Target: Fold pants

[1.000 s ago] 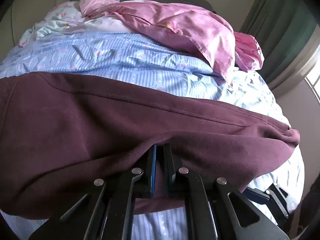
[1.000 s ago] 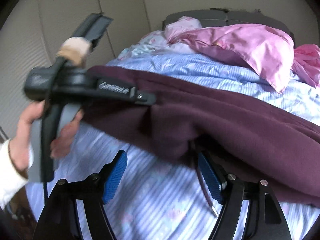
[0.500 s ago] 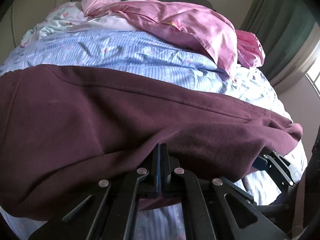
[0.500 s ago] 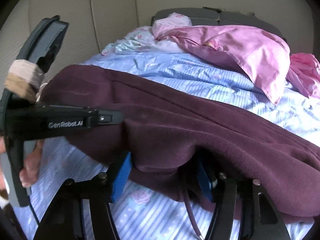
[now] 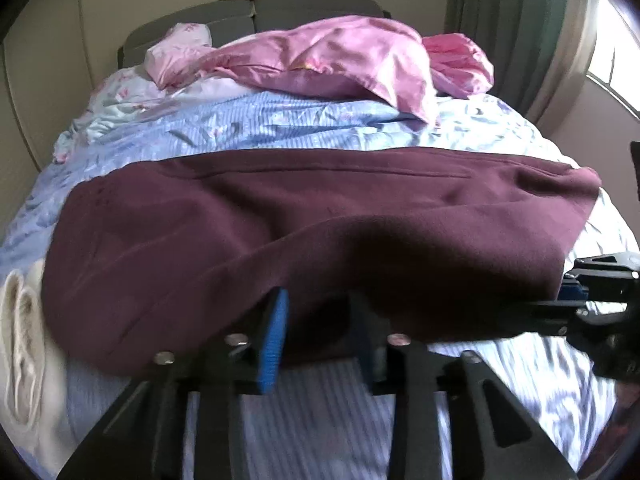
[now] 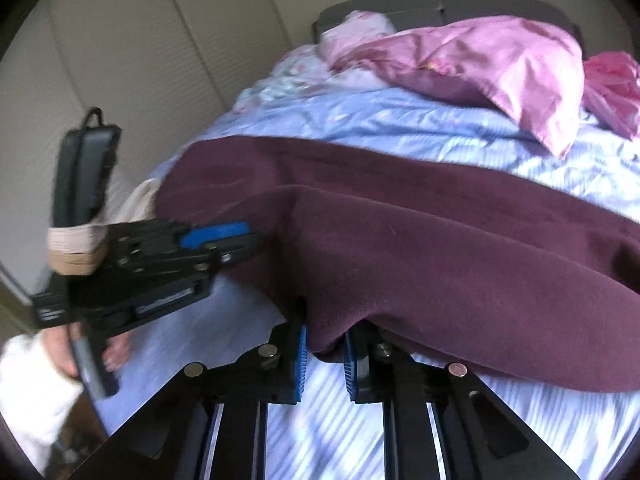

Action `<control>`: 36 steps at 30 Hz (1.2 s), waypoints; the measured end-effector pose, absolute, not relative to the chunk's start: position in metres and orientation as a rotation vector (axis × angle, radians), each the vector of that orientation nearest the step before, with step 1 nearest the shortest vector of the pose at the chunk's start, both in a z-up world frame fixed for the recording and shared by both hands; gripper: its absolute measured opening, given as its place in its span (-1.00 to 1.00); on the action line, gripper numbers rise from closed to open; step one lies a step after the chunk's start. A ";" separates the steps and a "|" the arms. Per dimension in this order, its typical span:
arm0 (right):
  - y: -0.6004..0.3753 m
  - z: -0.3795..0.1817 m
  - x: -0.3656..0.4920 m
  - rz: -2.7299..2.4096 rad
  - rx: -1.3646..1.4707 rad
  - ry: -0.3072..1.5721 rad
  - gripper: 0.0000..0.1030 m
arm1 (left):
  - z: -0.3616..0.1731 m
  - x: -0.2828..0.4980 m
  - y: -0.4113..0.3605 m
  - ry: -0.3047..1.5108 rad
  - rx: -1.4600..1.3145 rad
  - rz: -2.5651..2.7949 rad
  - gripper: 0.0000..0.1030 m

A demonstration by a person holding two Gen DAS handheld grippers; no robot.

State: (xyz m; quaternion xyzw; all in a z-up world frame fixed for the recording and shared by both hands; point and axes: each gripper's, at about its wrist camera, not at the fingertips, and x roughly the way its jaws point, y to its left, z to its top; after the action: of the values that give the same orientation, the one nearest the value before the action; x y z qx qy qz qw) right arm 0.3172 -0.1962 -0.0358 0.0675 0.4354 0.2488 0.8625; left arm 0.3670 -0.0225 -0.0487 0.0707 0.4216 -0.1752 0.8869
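Since a second ago the pants [image 5: 304, 216] have been handed from one grip to the other: the left gripper [image 5: 316, 332], then pinched tight on the near hem, has just been opening its fingers, while the right gripper [image 6: 324, 356] has just been closing on a bunched fold of the same edge.

The maroon pants lie on the bed [image 5: 280, 128], long axis running crosswise to both cameras, the far edge flat on the striped blue sheet and the near edge raised off it. In the right wrist view a lump of cloth sits pressed between the blue pads, so that side is holding the pants. In the left wrist view the fingers stand a narrow way apart with the hem draped over and between them; the pads do not appear to press on it.

From the right wrist view the left gripper [image 6: 224, 240] sits at the left end of the garment, beside the cloth, held by a hand [image 6: 80, 356] in a white sleeve. A pink pillow [image 5: 340, 60] lies well beyond, near the headboard.

My guess is the next move turns on the right hand's hold, carrying the near edge across the long axis toward the far edge.
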 end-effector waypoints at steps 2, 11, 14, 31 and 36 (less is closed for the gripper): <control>-0.200 -0.032 0.301 0.537 0.156 0.947 -0.70 | -0.045 0.347 -0.016 0.873 0.149 -0.382 -0.18; -0.205 -0.092 0.268 0.532 0.286 1.176 -0.88 | -0.062 0.303 -0.001 0.921 0.236 -0.362 -0.12; -0.205 -0.095 0.271 0.505 0.295 1.223 -0.87 | -0.064 0.301 0.013 0.937 0.193 -0.341 0.02; -0.133 -0.022 0.292 0.201 -0.028 0.835 0.22 | -0.026 0.352 0.059 0.815 -0.119 -0.315 0.25; -0.126 -0.076 0.325 0.202 0.034 1.027 0.22 | -0.070 0.393 0.055 0.997 -0.047 -0.166 0.11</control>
State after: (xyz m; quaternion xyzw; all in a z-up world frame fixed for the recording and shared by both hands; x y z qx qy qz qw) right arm 0.3247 -0.1264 -0.0763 0.0161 0.4904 0.0966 0.8660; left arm 0.3932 0.0551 -0.0705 -0.0223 0.4777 -0.0797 0.8746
